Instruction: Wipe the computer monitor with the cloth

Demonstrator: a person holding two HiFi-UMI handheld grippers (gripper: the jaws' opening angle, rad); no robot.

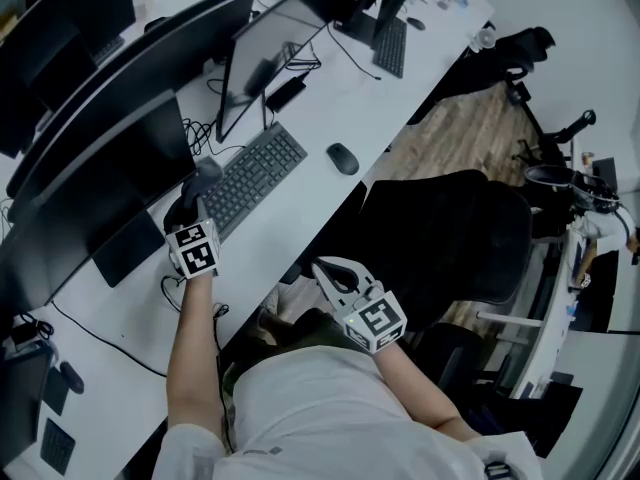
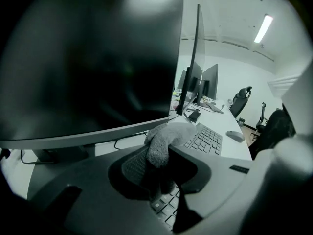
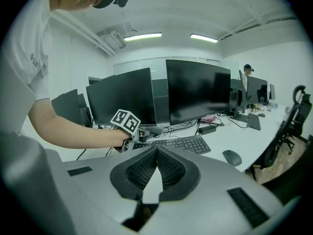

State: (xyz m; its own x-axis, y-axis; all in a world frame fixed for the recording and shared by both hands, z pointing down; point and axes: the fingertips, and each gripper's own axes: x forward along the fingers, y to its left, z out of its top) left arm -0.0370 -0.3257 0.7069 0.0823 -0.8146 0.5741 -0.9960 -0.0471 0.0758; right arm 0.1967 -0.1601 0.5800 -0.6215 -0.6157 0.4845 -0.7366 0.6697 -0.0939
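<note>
Your left tool (image 2: 162, 155) clamps the cloth (image 2: 164, 133); the monitor (image 2: 88, 58) looms just ahead, up-left. Your right tool (image 3: 156, 152) sits closed, empty, farther back.

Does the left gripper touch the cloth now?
Touching. In its own view the left gripper has its jaws closed on the grey cloth, which bulges above them.

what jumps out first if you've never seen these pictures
A row of dark monitors runs along the left of the white desk. The left gripper holds a grey cloth in its jaws just below the nearest screen, above the keyboard. The right gripper hangs by the black chair, jaws shut on nothing.
</note>
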